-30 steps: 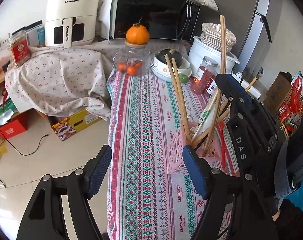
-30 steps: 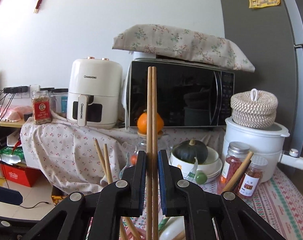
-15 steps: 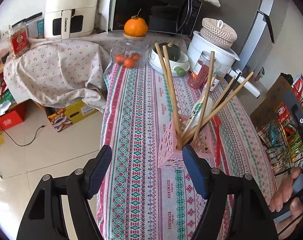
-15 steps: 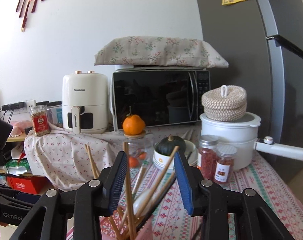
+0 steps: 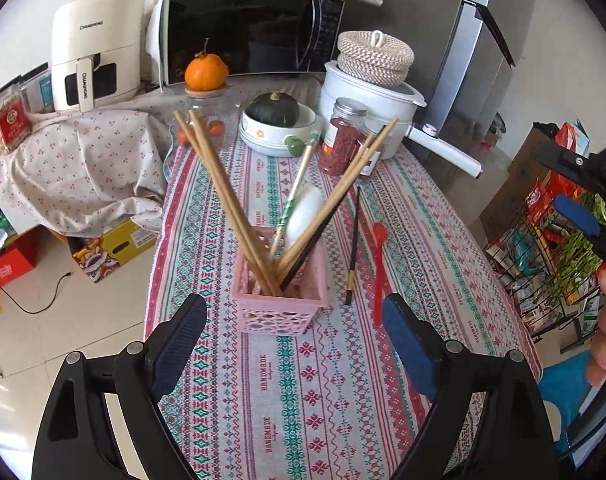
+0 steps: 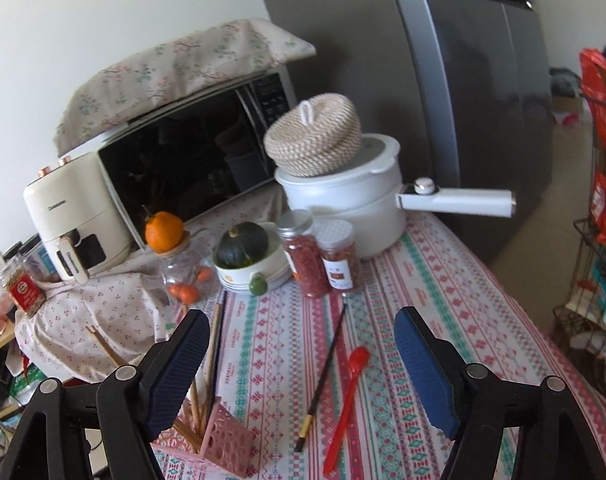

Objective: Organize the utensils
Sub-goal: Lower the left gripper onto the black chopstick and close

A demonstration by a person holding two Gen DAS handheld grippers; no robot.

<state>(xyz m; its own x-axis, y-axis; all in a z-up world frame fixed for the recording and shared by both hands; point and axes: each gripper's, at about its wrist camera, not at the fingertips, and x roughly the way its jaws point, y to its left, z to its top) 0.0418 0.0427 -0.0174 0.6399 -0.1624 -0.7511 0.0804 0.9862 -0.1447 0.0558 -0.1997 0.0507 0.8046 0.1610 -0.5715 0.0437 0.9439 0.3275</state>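
Note:
A pink perforated holder [image 5: 263, 320] stands on the patterned tablecloth [image 5: 295, 392] with several wooden chopsticks [image 5: 223, 192] and a white spoon [image 5: 303, 216] in it. Just right of it lie a dark chopstick [image 5: 353, 248] and a red spoon [image 5: 379, 264]. My left gripper [image 5: 291, 300] hovers in front of the holder, its jaws opening, pads clear of it. My right gripper [image 6: 301, 316] is above the table, jaws opening with nothing between them. Past it lie the dark chopstick [image 6: 323, 376] and red spoon [image 6: 347, 396], with the holder [image 6: 223, 440] at lower left.
At the table's far end stand a white pot [image 6: 343, 204] with a woven lid, two jars [image 6: 319, 256], a bowl with a green squash [image 6: 243, 248] and a glass jar topped by an orange [image 6: 165, 232]. A fridge [image 6: 463, 100] and wire rack [image 5: 543, 248] flank the right.
The right gripper let go of a pair of wooden chopsticks, which now stand in the holder, and it opened and drew away to the right. The left gripper pulled back and opened wider.

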